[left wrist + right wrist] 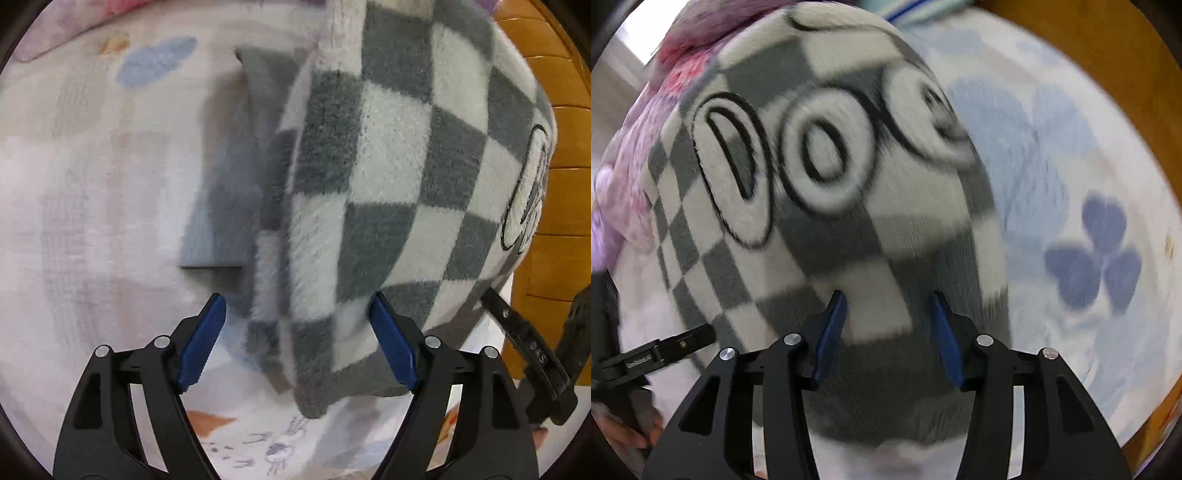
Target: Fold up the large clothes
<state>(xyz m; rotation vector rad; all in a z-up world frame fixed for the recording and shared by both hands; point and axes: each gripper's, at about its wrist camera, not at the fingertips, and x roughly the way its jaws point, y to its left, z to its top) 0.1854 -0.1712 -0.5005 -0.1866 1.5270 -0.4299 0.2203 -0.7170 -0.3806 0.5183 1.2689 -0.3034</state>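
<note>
Fleecy checkered garment [388, 177] is straddled by both wide-open grippers, left gripper [297, 343] and right gripper [888, 332]; nothing is gripped, so layers could be missed on closing.

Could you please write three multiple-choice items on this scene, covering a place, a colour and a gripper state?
1. Where does the checkered fleece garment lie?
A. on a printed bedsheet
B. in a basket
C. on a chair

2. Which colours are its checks?
A. red and black
B. grey and white
C. blue and yellow

3. How is the left gripper?
A. shut on the garment
B. out of view
C. open

Answers: 1 A, the sheet shows around and under it; 2 B, grey and white squares cover it; 3 C, its blue pads stand wide apart, fabric between them.
</note>
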